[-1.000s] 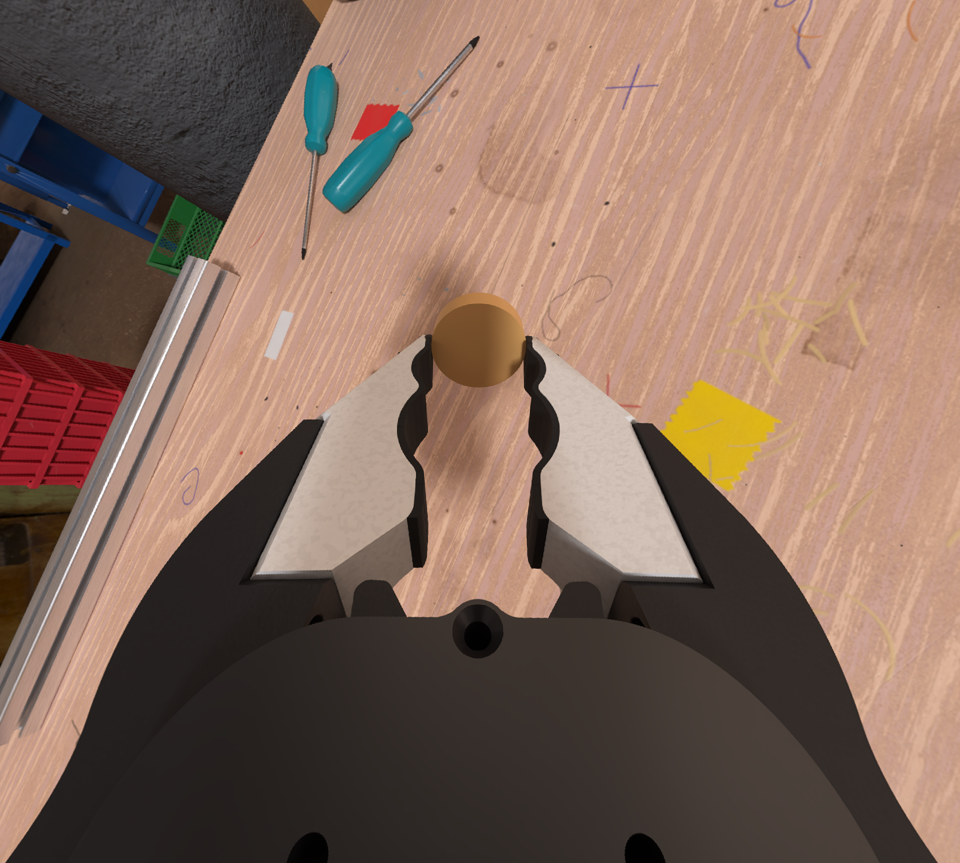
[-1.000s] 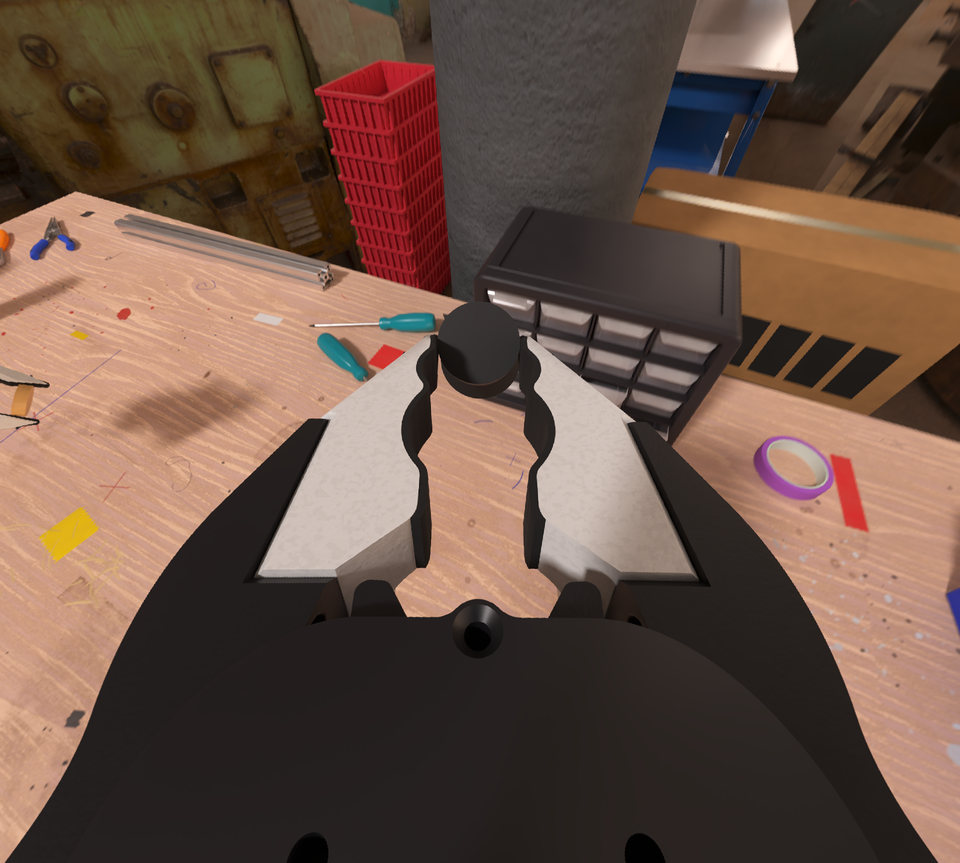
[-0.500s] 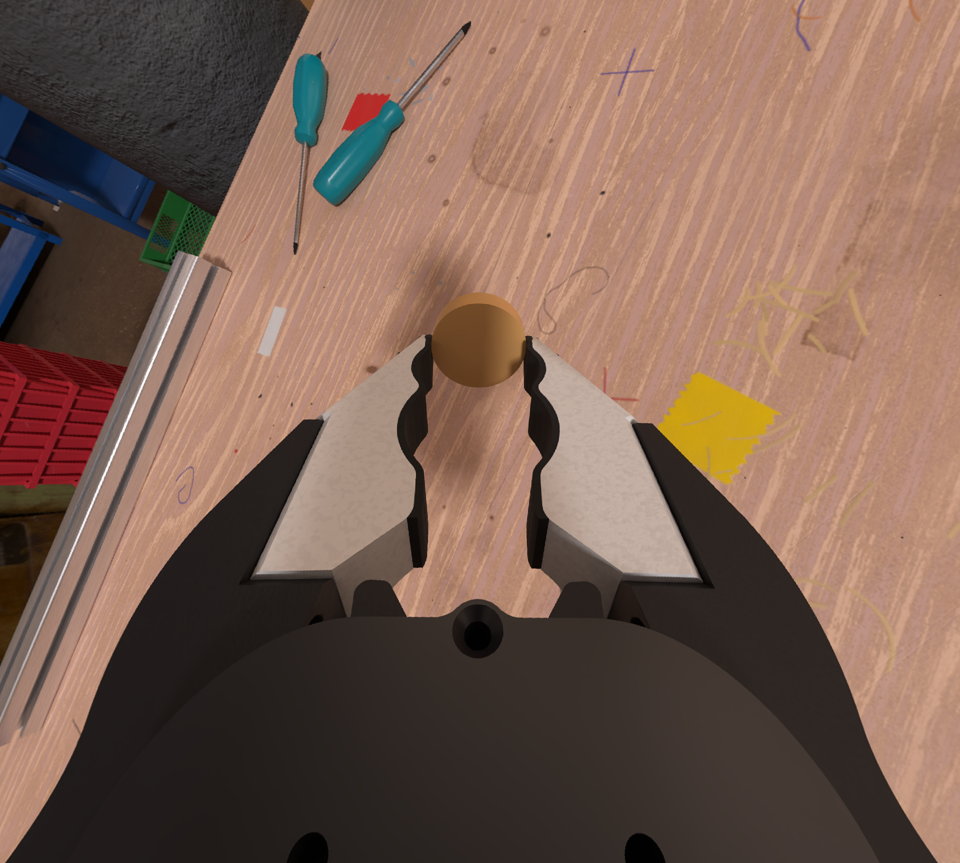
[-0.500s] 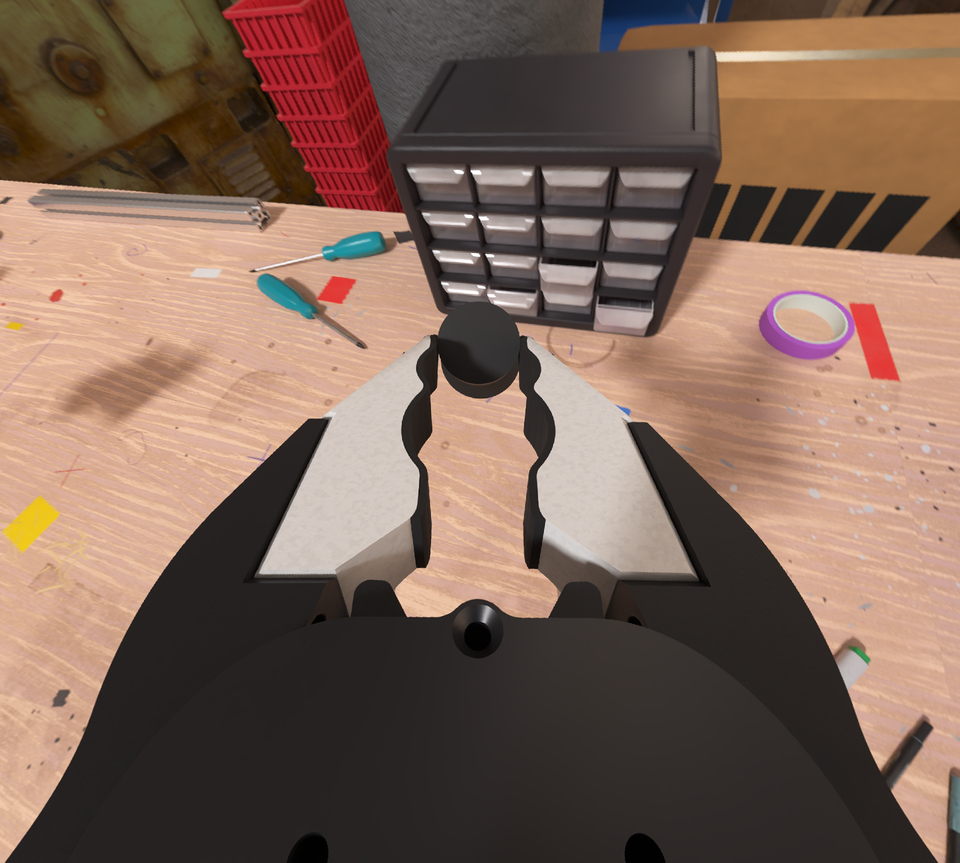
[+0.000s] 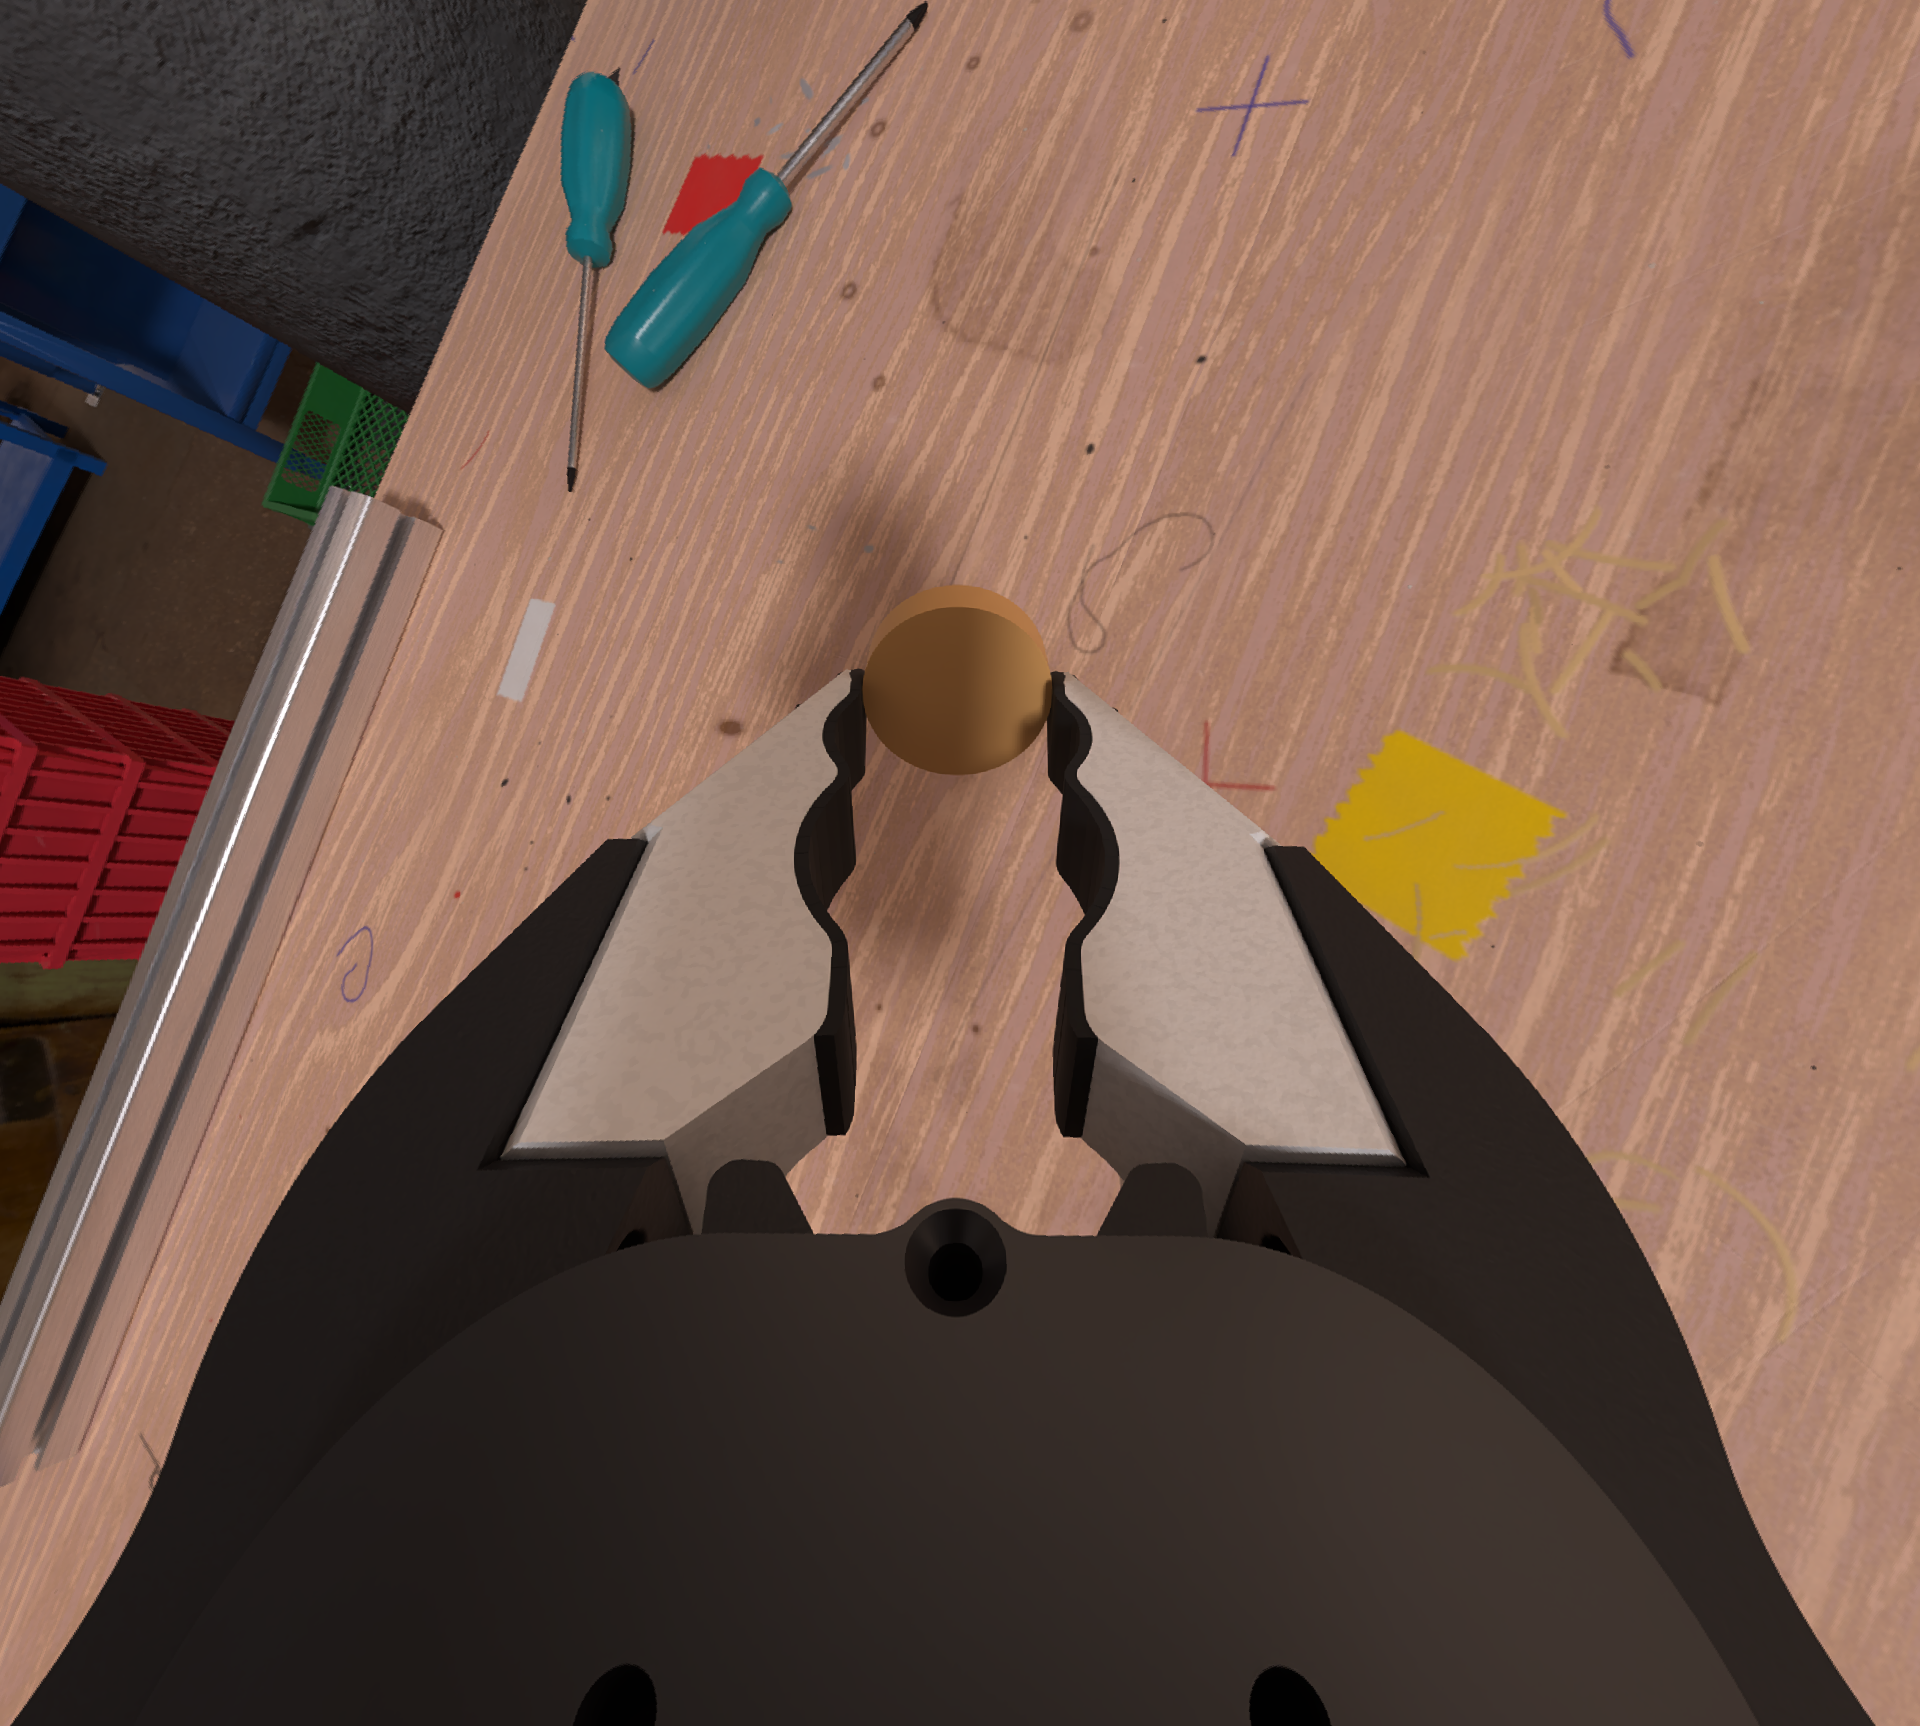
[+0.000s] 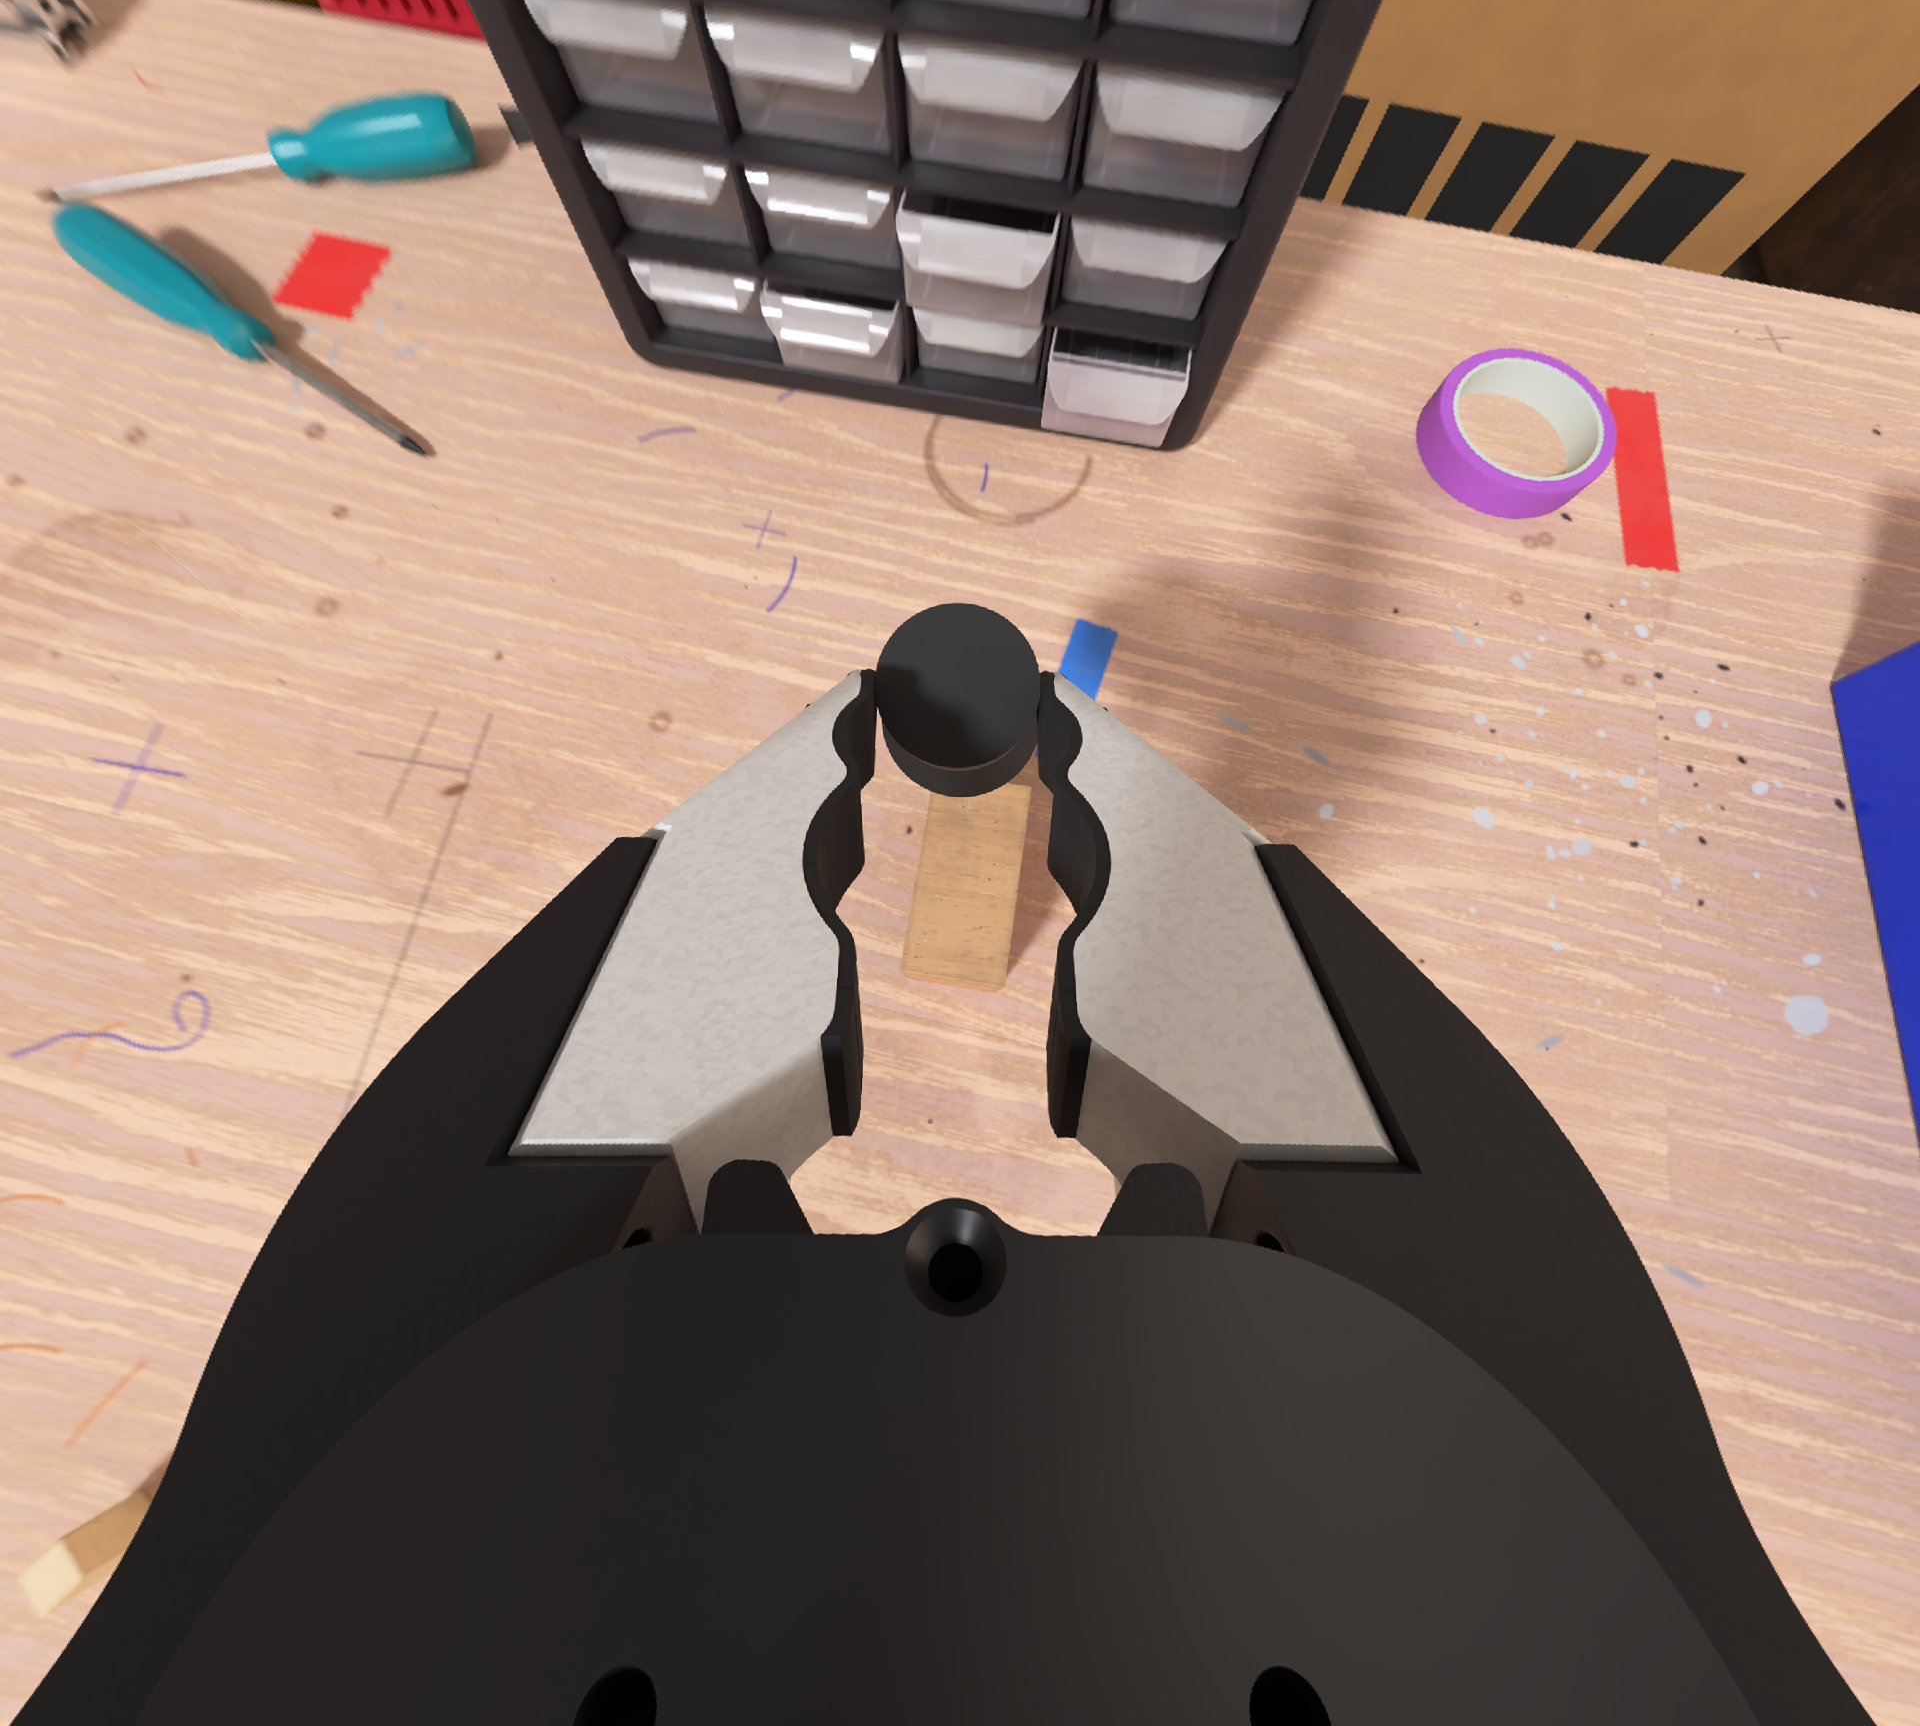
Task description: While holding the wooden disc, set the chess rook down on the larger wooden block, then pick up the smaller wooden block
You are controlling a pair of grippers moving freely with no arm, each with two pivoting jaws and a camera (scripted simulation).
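**Both grippers loaded above the bench**

The left gripper clamps the disc between its fingertips, one pad on each side of the round wooden piece, well above the bench. Below and beyond it lie two teal screwdrivers, their handles near a red patch. A yellow patch sits to the right of the fingers, a small white strip to the left, and an aluminium rail runs along the bench edge. A grey pillar and red crates show past that edge.

The right gripper grips the rook, seen end-on as a black round shape pinched at the fingertips and held in the air. Directly beneath it, framed by the gap between the fingers, a pale block lies flat on the bench; the rook hides its far end. Whether this is the larger block cannot be told from this view alone. Another wooden piece peeks out at the lower left, mostly hidden by the gripper body.

Farther off stands a black drawer cabinet, with two lower drawers pulled slightly out. A purple tape roll lies to its right beside a red strip. A blue strip shows just right of the rook, and a blue sheet crosses the right edge.
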